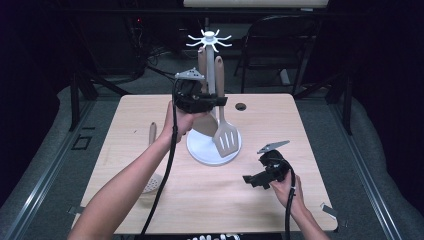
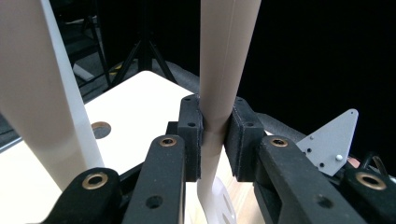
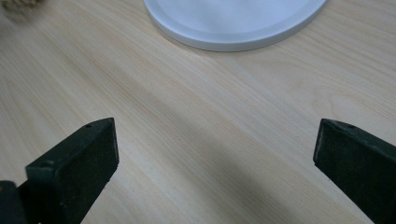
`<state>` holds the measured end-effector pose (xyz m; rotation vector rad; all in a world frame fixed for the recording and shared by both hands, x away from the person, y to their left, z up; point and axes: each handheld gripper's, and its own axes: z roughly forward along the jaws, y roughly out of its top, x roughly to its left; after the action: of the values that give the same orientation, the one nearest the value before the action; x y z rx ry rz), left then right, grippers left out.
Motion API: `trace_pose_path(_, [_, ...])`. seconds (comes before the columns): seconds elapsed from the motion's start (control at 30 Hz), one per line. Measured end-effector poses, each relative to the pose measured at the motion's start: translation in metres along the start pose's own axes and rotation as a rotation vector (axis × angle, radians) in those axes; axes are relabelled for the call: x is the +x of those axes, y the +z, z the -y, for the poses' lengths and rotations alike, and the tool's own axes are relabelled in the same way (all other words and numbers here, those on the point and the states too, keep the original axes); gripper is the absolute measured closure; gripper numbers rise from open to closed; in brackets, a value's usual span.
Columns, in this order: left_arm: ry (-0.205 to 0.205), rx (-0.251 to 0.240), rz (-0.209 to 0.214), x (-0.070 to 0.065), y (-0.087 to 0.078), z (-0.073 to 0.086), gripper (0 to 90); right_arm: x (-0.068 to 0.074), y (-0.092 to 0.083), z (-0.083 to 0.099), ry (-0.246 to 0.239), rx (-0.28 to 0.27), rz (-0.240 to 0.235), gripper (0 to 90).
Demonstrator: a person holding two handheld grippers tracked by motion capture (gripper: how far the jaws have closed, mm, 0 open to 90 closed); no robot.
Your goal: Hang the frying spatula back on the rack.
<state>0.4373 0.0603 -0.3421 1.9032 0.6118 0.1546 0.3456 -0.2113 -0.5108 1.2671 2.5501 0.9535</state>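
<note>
A white utensil stand [image 1: 210, 42] with a ring of hooks on top rises from a round white base [image 1: 200, 150] at mid-table. My left gripper [image 1: 216, 100] is shut on the beige handle of a slotted spatula [image 1: 226, 138], held upright beside the pole with its head over the base. In the left gripper view the pads [image 2: 194, 140] squeeze that spatula handle [image 2: 224, 56]. A second beige utensil [image 1: 202, 61] stands behind the pole. My right gripper [image 1: 251, 180] rests low at the right, open, with bare table between its jaws in the right gripper view [image 3: 215, 154].
A skimmer with a wooden handle [image 1: 152, 133] lies on the table at the left, partly under the left forearm. A small round hole [image 1: 241, 106] sits near the far table edge. The stand's base [image 3: 233, 23] lies just ahead of the right gripper.
</note>
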Motion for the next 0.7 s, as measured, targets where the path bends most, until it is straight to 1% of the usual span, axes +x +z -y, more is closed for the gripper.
trace_pose_path(0.27, [0.010,-0.014,-0.001,-0.001,-0.001,-0.010,77.6,-0.001,0.000,0.000,-0.006,0.007,0.002,0.0])
trace_pose_path(0.33, [0.009,-0.018,0.001,-0.001,-0.002,-0.012,77.6,0.000,0.000,0.000,-0.002,0.002,-0.002,0.0])
trace_pose_path(0.37, [0.007,-0.018,0.001,0.000,-0.002,-0.013,77.6,0.000,0.000,0.000,-0.002,0.005,-0.001,0.0])
trace_pose_path(0.4, [0.007,-0.019,0.001,0.001,-0.003,-0.013,77.6,0.000,0.000,0.000,0.001,0.001,-0.011,0.0])
trace_pose_path(0.47, [0.000,-0.019,-0.001,0.002,-0.003,-0.014,77.6,0.000,0.000,0.000,-0.003,0.005,-0.002,0.0])
trace_pose_path(0.7, [-0.019,-0.011,-0.018,0.010,-0.002,-0.014,77.6,0.000,0.000,0.000,-0.004,0.015,-0.006,0.0])
